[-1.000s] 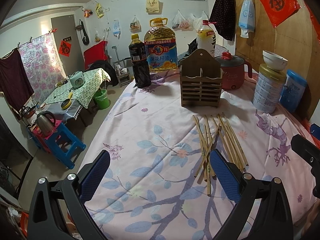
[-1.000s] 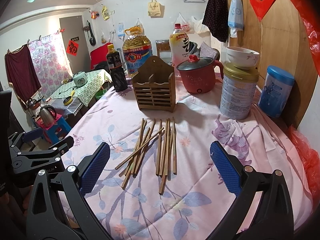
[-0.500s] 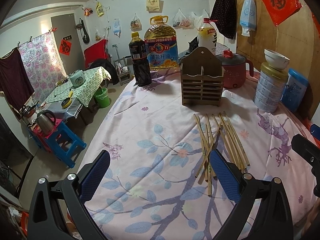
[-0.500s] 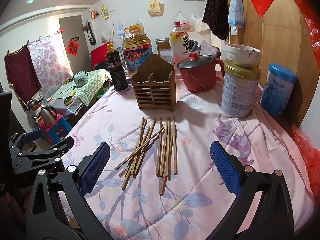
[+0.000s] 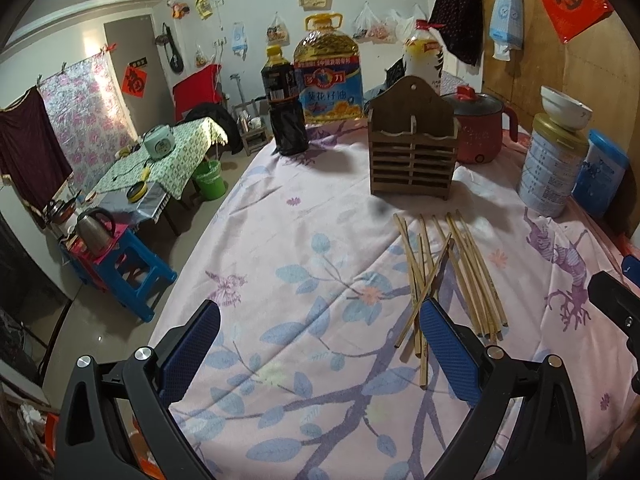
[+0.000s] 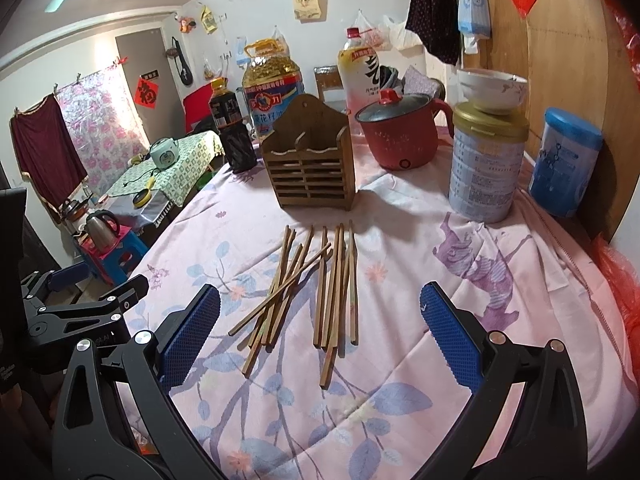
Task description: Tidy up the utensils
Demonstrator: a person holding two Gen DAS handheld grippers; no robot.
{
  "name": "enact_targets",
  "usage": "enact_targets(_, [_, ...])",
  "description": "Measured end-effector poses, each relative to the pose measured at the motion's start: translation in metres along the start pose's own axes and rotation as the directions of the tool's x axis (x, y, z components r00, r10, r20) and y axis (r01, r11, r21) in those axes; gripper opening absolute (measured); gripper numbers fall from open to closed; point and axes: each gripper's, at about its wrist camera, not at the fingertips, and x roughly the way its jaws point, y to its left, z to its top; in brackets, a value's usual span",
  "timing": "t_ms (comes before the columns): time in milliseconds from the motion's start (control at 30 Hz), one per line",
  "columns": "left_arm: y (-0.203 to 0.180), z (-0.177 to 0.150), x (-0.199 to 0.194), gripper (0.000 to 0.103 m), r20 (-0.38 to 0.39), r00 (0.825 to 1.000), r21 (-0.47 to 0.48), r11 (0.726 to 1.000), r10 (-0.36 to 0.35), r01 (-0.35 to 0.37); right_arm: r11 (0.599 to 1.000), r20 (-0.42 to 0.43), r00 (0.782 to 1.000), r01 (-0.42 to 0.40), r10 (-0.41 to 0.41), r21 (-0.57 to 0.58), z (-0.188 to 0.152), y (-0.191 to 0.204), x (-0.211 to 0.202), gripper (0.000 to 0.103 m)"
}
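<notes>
Several wooden chopsticks (image 6: 316, 284) lie loose in two bunches on the floral cloth; in the left wrist view (image 5: 448, 276) they lie right of centre. A brown slatted wooden holder (image 6: 310, 164) stands upright behind them, also in the left wrist view (image 5: 412, 148). My right gripper (image 6: 320, 332) is open and empty, above the near ends of the chopsticks. My left gripper (image 5: 320, 344) is open and empty, to the left of the chopsticks, its right finger (image 5: 448, 348) over their near ends.
Behind the holder stand a dark sauce bottle (image 6: 232, 128), an oil jug (image 6: 272, 92), a tall bottle (image 6: 360, 76) and a red pot (image 6: 396, 132). A tin with a bowl on it (image 6: 486, 160) and a blue canister (image 6: 564, 160) stand right. The table's left edge drops to the floor.
Both grippers have drifted slightly; the objects sit a little lower in both views. Nothing was picked up or let go.
</notes>
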Motion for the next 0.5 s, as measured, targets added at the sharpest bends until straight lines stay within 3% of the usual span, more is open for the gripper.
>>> enact_targets(267, [-0.014, -0.012, 0.006, 0.097, -0.095, 0.993, -0.063, 0.995, 0.075, -0.081, 0.999, -0.069, 0.996, -0.048, 0.048, 0.013, -0.009, -0.003, 0.017, 0.097])
enact_targets(400, [-0.015, -0.027, 0.004, 0.097, -0.159, 0.978, -0.119, 0.98, 0.137, -0.157, 0.996, -0.122, 0.989, -0.085, 0.087, 0.022, -0.016, -0.008, 0.03, 0.097])
enact_targets(500, [-0.011, -0.048, 0.001, 0.097, -0.227, 0.957, -0.153, 0.964, 0.179, -0.216, 0.992, -0.187, 0.974, -0.124, 0.128, 0.034, -0.027, -0.007, 0.048, 0.097])
